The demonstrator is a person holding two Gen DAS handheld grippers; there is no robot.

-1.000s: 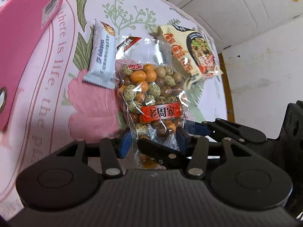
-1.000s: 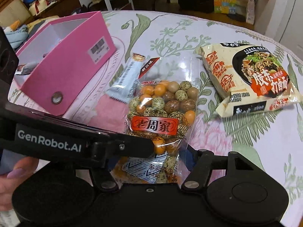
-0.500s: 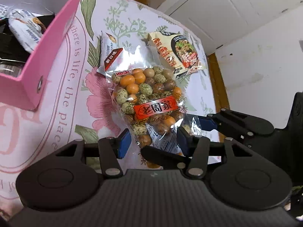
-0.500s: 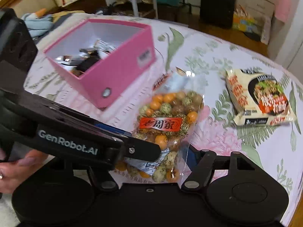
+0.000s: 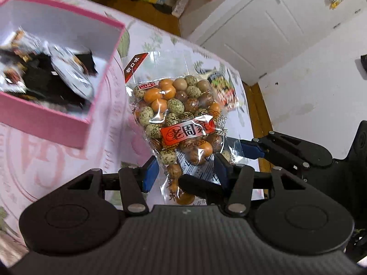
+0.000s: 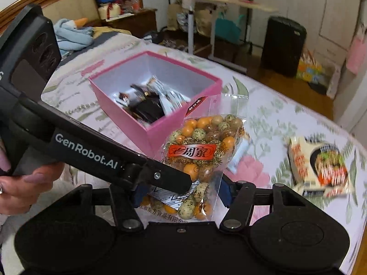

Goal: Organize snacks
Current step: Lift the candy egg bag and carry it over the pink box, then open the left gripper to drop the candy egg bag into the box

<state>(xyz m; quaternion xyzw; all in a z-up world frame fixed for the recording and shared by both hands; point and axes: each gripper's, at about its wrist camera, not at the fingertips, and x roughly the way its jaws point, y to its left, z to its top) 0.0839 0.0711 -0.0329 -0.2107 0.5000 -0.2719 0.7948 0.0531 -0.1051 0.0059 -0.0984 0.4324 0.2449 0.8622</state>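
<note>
Pinching the bag of coated peanuts [image 6: 201,151] at its lower end, right gripper [image 6: 181,194] and left gripper [image 5: 183,174] both close on it, aloft just right of the pink box [image 6: 183,133]. Crinkly film looks slippery; loose nuts shift, so holding low, below the bulge, seems safest.

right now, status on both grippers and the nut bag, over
Left gripper and right gripper both shut on nut bag, lifted off table. Pink box open beside it, partly filled. Path clear.
</note>
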